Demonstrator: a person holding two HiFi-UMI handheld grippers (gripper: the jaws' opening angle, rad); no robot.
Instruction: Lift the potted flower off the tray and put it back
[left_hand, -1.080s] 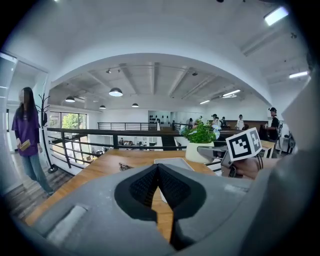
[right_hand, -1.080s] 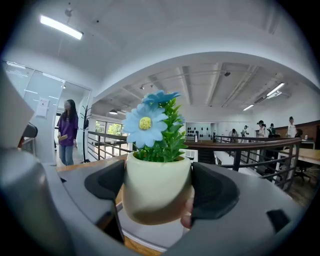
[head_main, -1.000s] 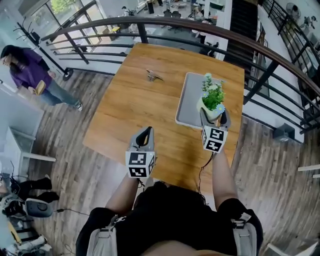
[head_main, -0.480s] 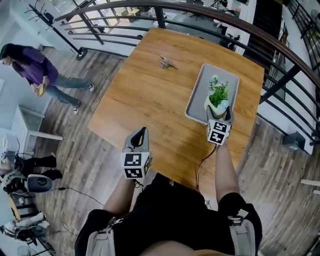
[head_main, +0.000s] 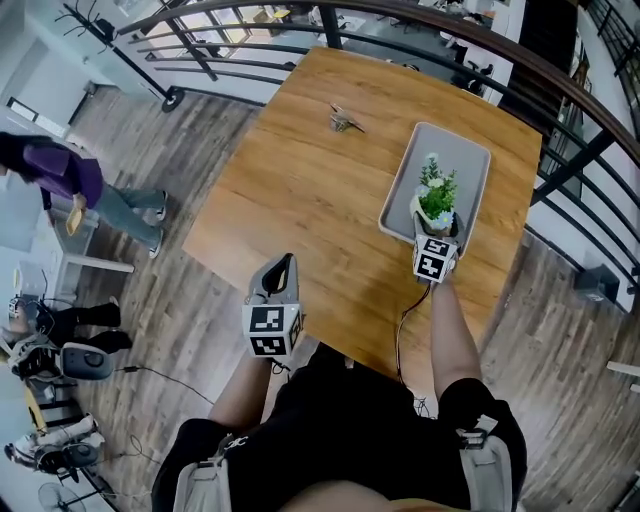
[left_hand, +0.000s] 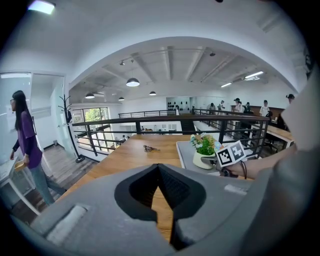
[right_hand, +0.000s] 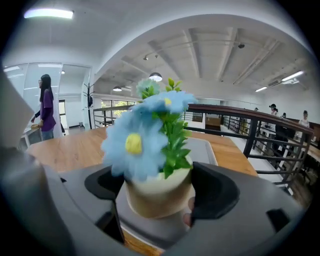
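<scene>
A potted flower (head_main: 437, 198), green leaves and pale blue blossoms in a cream pot, stands at the near end of the grey tray (head_main: 461, 158) on the wooden table (head_main: 300, 190). My right gripper (head_main: 438, 224) is shut on the pot (right_hand: 159, 195), a jaw on each side; I cannot tell whether the pot's base touches the tray (right_hand: 202, 149). My left gripper (head_main: 288, 263) hangs shut at the table's near left edge, holding nothing. The left gripper view shows its jaws (left_hand: 159, 172) pressed together, and the flower (left_hand: 204, 150) off to the right.
A small metal object (head_main: 345, 121) lies on the far part of the table. A dark railing (head_main: 560, 80) curves round the table's far and right sides. A person in purple (head_main: 60, 180) walks on the floor to the left.
The right gripper has kept its hold on the pot at the tray's near end. The left gripper has stayed put. The person in purple has walked on, and the head view has shifted.
</scene>
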